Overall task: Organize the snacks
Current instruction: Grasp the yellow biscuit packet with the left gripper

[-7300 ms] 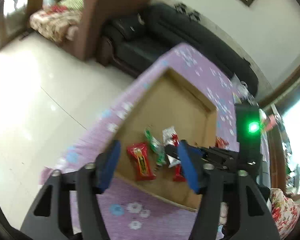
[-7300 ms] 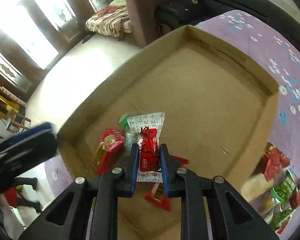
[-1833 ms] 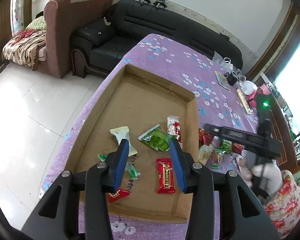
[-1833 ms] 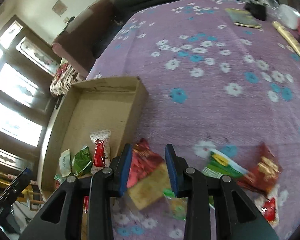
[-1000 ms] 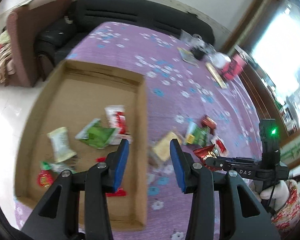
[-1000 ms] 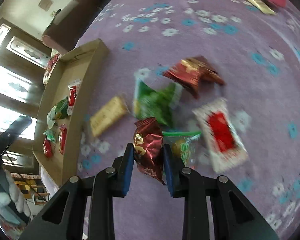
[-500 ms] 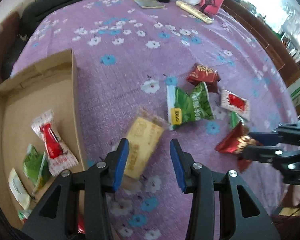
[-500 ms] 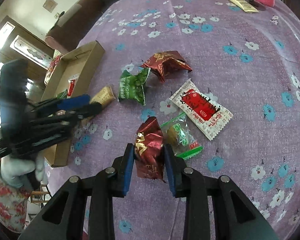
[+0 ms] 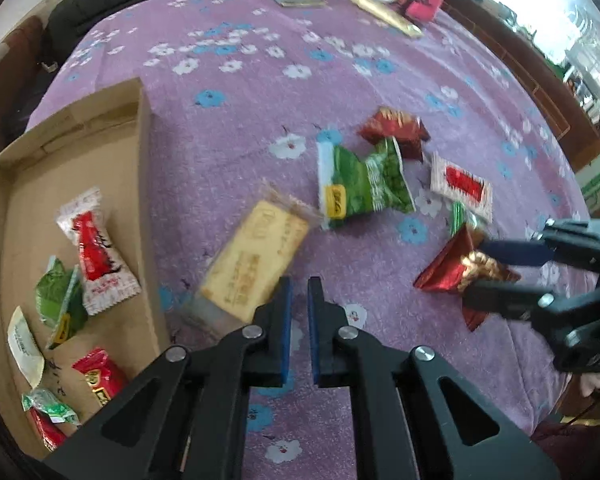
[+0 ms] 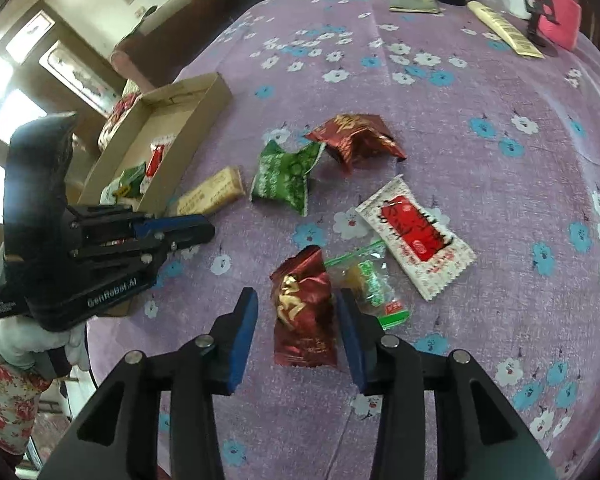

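Here the right gripper point(image 10: 295, 330) stands spread wide, its blue pads either side of a dark red snack packet point(image 10: 304, 308) that lies on the purple flowered counter point(image 10: 480, 168) without being pinched. Just right of that gripper sit a clear green-printed candy point(image 10: 370, 280) and a white-and-red sachet point(image 10: 414, 236), with a green packet point(image 10: 285, 176) and another red packet point(image 10: 356, 140) farther ahead. The left gripper point(image 9: 296, 324) is nearly pressed together on nothing, a yellow biscuit bar point(image 9: 255, 260) just ahead to its left, and the cardboard box point(image 9: 11, 184) of snacks farther left.
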### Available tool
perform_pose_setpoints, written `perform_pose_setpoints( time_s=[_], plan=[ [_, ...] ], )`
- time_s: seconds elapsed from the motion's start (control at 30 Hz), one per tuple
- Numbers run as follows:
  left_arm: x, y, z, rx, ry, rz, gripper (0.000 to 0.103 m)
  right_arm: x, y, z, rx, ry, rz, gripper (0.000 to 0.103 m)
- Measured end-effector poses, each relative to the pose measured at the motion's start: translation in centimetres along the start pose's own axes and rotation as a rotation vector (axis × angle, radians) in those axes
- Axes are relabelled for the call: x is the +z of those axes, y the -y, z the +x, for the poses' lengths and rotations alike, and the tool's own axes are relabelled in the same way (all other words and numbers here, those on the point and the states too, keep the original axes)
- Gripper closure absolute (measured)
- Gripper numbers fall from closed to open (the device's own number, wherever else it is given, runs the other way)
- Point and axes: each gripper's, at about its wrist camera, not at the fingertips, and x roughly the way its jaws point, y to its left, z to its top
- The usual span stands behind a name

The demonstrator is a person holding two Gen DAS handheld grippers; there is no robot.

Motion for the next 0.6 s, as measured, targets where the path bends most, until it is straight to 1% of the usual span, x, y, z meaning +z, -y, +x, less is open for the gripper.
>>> perform_pose_setpoints(
  time_s=[0.07, 0.13, 0.17, 0.2, 0.23, 0.27, 0.33, 0.4, 0.47, 0.5, 0.53, 0.57, 0.6],
  plan=[
    [0.4, -0.1, -0.7, 0.009, 0.027, 0.003, 0.089, 0.1, -0.3, 0.2, -0.02, -0.003, -0.031, 0.063],
    [1.0, -0.1, -0.7, 0.04, 0.02, 0.033, 0.066, 0.0, -0.7, 0.6, -0.031, -0.008, -0.055, 0.062],
    [1.3, 0.1, -0.4, 0.064, 0.015, 0.06, 0.06, 0.0, -0.8, 0.8, -0.033, -0.012, -0.062, 0.062],
    [1.5, 0.1, -0.2, 0.071, 0.007, 0.078, 0.054, -0.1, -0.9, 1.0, -0.034, -0.017, -0.066, 0.062],
    [1.7, 0.1, 0.4, 0.069, -0.021, 0.094, 0.052, 0.0, -0.8, 1.2, -0.032, -0.025, -0.066, 0.064],
    [1.8, -0.1, 1.0, 0.068, -0.044, 0.1, 0.052, -0.1, -0.7, 1.3, -0.026, -0.033, -0.061, 0.072],
    [2.0, 0.0, 1.6, 0.085, -0.054, 0.125, 0.039, -0.3, -0.3, 1.3, -0.003, -0.039, -0.041, 0.073],
    [2.2, -0.1, 2.4, 0.087, -0.09, 0.128, 0.037, -1.0, 0.1, 1.0, 0.012, -0.041, -0.03, 0.073],
    [2.3, -0.2, 2.4, 0.075, -0.099, 0.112, 0.038, -1.4, 0.4, 0.8, 0.026, -0.046, -0.023, 0.073],
    [2.4, -0.2, 2.4, 0.077, -0.1, 0.104, 0.045, -1.6, 0.5, 0.6, 0.031, -0.048, -0.021, 0.073],
    [2.3, -0.2, 2.2, 0.072, -0.094, 0.094, 0.054, -1.8, 0.7, 0.4, 0.035, -0.047, -0.018, 0.073],
    [2.3, -0.1, 2.1, 0.07, -0.094, 0.087, 0.056, -2.0, 0.9, 0.2, 0.039, -0.045, -0.012, 0.073],
    [2.2, 0.1, 1.9, 0.076, -0.093, 0.083, 0.061, -2.2, 1.0, -0.1, 0.046, -0.043, -0.008, 0.073]
  ],
)
